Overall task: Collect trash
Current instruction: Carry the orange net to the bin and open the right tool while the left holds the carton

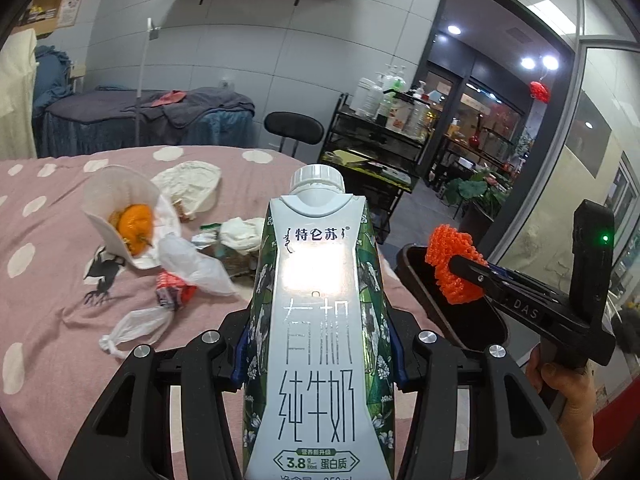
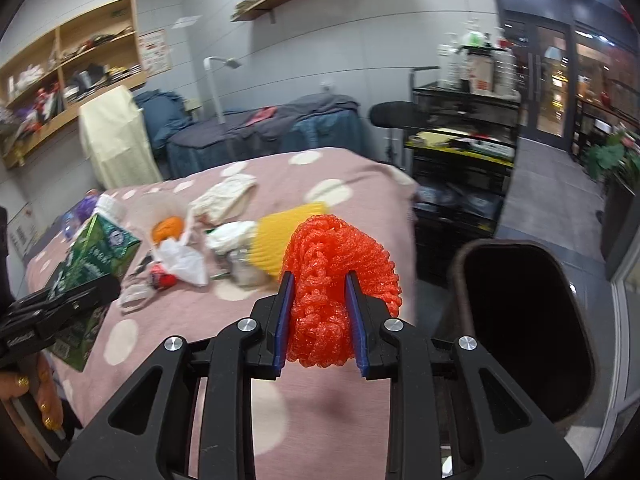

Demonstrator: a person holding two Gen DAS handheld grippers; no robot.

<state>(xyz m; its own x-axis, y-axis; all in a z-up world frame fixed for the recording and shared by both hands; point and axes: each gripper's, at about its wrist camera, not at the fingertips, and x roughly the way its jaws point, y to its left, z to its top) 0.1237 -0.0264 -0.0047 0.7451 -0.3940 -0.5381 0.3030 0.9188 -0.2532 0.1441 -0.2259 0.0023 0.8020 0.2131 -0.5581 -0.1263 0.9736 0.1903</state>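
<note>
The left gripper [image 1: 318,364] is clamped on a tall white-and-green milk carton with a white screw cap [image 1: 318,320], its blue pads pressed against the carton's two sides, and the carton stands upright above the pink bedspread with white dots [image 1: 48,320]. The right gripper [image 2: 320,320] has its fingers closed on a bunched orange-red foam fruit net [image 2: 324,288], which bulges out past both blue pads. Just to the right of it is the dark open mouth of a brown waste bin [image 2: 460,272] standing off the bed's edge; in the left wrist view the net hangs right at the bin's rim.

So two pieces of rubbish are in hand, neither yet dropped. The bin's inside is black and I cannot tell what it already holds.

Plenty is left on the bedspread: a white paper bowl tipped on its side with an orange peel [image 1: 134,230] in it, a crumpled clear plastic bag [image 1: 192,264], white tissue wads [image 1: 242,234], a small red wrapper [image 1: 172,290], a cream cloth or paper bag [image 1: 190,186] farther back, and a yellow foam net [image 2: 280,240]. By my reckoning the job is still in its early or middle part.
</note>
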